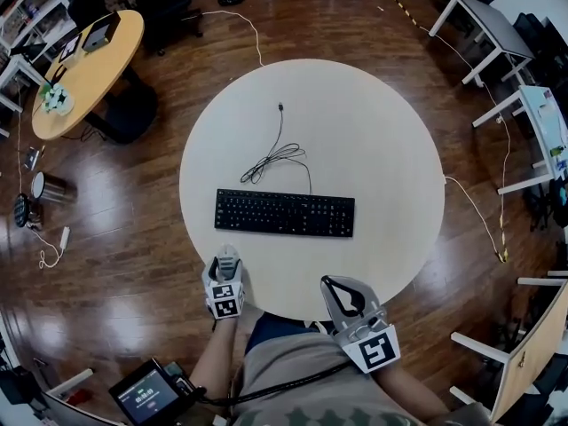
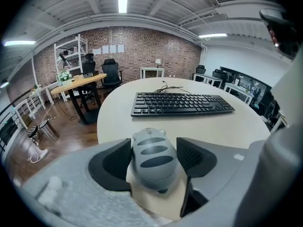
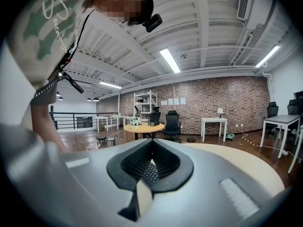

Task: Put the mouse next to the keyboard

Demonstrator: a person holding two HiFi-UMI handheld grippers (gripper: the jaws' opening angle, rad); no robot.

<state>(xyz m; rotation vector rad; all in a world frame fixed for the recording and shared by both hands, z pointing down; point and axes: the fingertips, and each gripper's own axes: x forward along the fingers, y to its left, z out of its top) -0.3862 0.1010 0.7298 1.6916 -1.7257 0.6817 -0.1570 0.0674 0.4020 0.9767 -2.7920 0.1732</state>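
- Near the front rim of the round table (image 1: pixel 382 149), at the person's left, the mouse (image 2: pixel 152 157) sits between the jaws of the left gripper (image 1: pixel 227 257).
- Its long axis runs along the jaws. The wheel end points away from the person, toward the left part of the keyboard (image 1: pixel 284 212).
- The mouse's back faces up, with dark oval bands across it.
- The left gripper's jaws are closed on the mouse's two flanks, one dark pad on each side. The nose of the mouse reaches just past the pads.
- The mouse and keyboard are apart, with bare tabletop between them.
- The keyboard lies crosswise at mid-table, and its cable (image 1: pixel 275 153) is looped beyond it.
- The right gripper (image 3: pixel 151 145) is over the rim at the right. Its jaw tips meet and hold nothing.
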